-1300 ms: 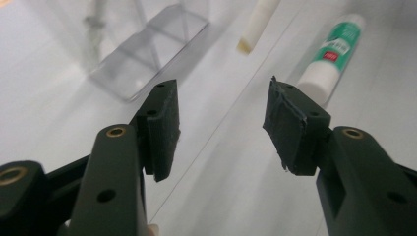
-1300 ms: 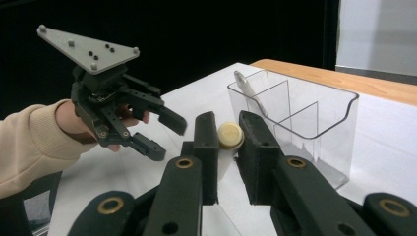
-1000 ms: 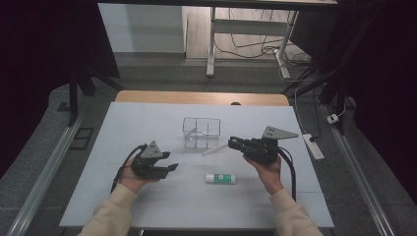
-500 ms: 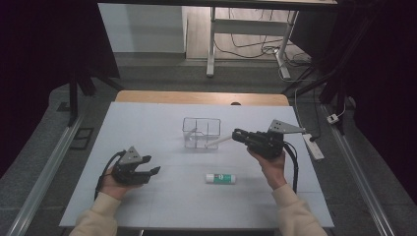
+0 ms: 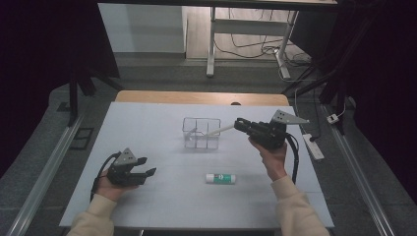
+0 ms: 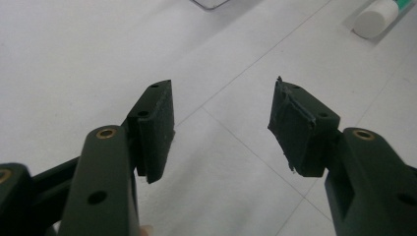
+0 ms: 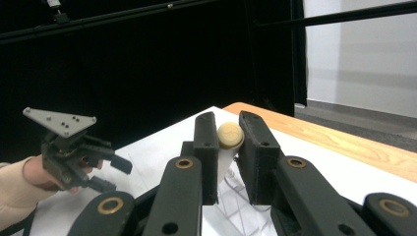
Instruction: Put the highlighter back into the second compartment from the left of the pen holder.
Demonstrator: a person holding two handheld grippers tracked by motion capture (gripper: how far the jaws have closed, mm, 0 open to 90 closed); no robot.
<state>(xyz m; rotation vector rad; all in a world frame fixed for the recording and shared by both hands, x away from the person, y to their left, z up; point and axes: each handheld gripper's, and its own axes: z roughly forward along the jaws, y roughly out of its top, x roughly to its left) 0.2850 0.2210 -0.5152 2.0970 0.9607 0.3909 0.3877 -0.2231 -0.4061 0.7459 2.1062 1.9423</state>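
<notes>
My right gripper [image 5: 239,125] is held above the table's right side, shut on a thin cream stick [image 5: 219,130] that points left to the clear divided box [image 5: 201,132]. The stick's far end reaches over the box's rim. In the right gripper view its rounded end [image 7: 229,135] sits pinched between the jaws of that gripper [image 7: 227,123]. My left gripper [image 5: 147,166] rests low near the table's front left, open, with nothing between its jaws [image 6: 221,123]. A white tube with a green label [image 5: 220,178] lies on the table between the two hands.
The white table [image 5: 147,128] has a wooden strip [image 5: 196,97] along its far edge. A white power strip [image 5: 313,146] lies off the right edge. The tube's white cap [image 6: 376,17] lies ahead and right of the left jaws. The left gripper [image 7: 115,176] also appears far left.
My left hand has moved left and toward the near edge of the table. My right gripper has risen with the stick, whose tip now points at the box.
</notes>
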